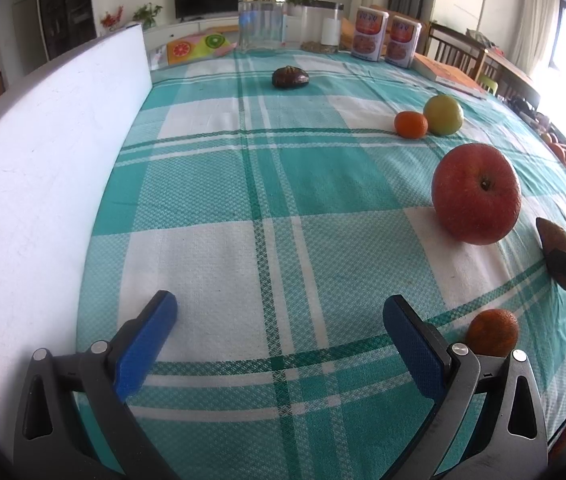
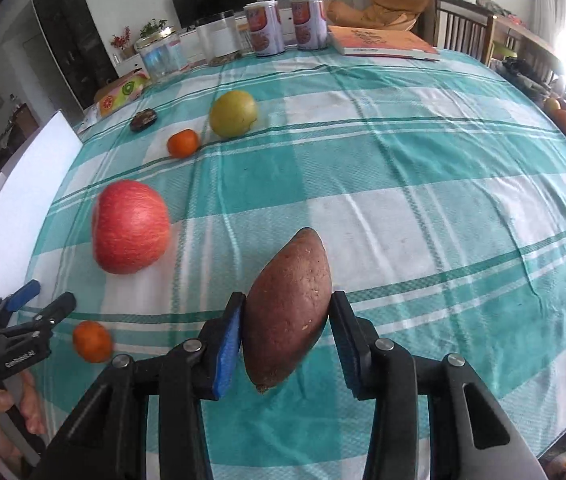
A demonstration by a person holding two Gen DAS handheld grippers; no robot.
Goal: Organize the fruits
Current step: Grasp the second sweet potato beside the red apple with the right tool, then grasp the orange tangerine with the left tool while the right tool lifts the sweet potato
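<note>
On the table [image 2: 423, 168] the apple [image 2: 131, 227] lies left of the sweet potato [image 2: 288, 312], a mandarin [image 2: 92, 341] nearer the front edge. Behind the apple sit a second mandarin [image 2: 183, 143] and a pear [image 2: 233, 113], just beside each other. Jars [image 2: 159, 56], cans [image 2: 263, 29] and a book [image 2: 379, 42] line the far edge.

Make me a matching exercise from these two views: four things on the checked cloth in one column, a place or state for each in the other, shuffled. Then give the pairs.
Things:
1. sweet potato
2. red apple
3. left gripper
4. yellow-green fruit

Place or state:
A. jaws wide apart, nothing between them
B. beside a small orange, far up the cloth
C. clamped in the right gripper
D. alone on the cloth, left of the clamped item in the right wrist view

Pairs: 1-C, 2-D, 3-A, 4-B
</note>
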